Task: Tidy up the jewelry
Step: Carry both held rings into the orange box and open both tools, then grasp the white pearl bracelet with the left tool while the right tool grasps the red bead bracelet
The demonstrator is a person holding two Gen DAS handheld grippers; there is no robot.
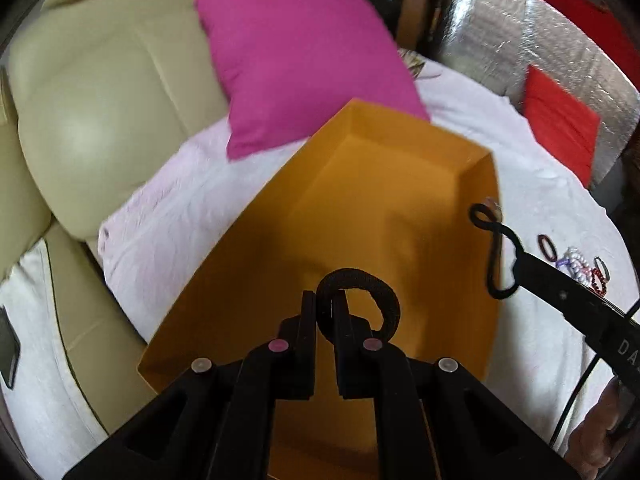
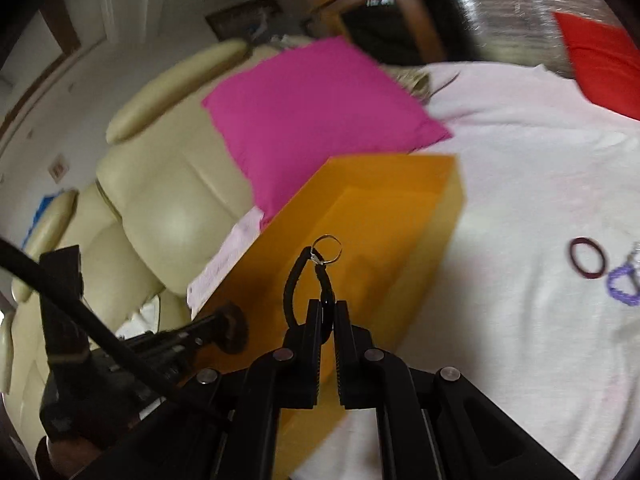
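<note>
Blur smears bracelets beside orange box.

Pink cushion — cream sofa

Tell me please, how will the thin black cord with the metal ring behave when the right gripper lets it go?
The black cord bends in a loose loop from the shut right gripper, so it is probably floppy and light. Its metal ring may roll a little in the orange tray.
</note>
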